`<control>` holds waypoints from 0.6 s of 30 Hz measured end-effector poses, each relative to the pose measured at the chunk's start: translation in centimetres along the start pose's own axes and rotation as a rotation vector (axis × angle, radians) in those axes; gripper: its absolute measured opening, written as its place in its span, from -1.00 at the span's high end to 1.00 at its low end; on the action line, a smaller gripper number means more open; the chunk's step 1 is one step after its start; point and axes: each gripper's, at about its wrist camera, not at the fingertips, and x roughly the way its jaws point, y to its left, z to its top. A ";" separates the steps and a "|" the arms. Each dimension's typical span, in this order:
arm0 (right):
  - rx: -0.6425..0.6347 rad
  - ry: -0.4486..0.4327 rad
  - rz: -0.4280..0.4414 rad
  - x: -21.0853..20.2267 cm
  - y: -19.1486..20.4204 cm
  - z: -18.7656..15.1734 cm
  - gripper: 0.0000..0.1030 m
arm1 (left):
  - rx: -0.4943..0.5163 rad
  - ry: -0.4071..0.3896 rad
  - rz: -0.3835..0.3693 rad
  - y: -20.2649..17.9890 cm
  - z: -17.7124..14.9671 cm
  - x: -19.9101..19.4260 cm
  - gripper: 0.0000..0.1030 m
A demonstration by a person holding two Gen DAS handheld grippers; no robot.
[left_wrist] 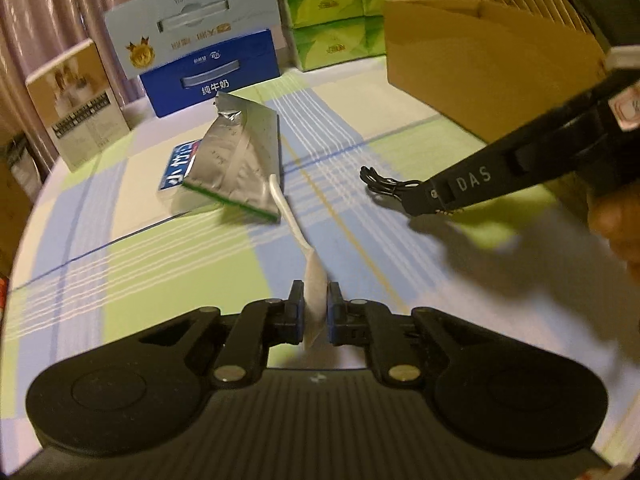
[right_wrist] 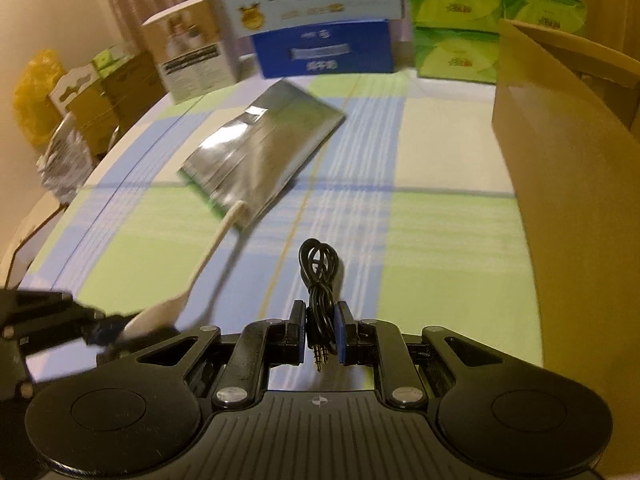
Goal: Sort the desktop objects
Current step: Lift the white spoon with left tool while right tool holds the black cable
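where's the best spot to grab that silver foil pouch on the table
Grip the silver foil pouch by its raised crumpled top end, coming from above. The rest lies flat and slick, while that end stands propped on the blue box.

You're seeing dim, warm light; motion blur smears the green-and-blue checked tablecloth (right_wrist: 440, 240), the silver foil pouch (right_wrist: 260, 148) glares, and fisheye edges curve.
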 end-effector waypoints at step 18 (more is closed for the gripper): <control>0.026 -0.052 -0.047 -1.3 1.0 -3.5 0.77 | -0.272 -0.022 -0.010 2.2 -4.0 -3.6 0.32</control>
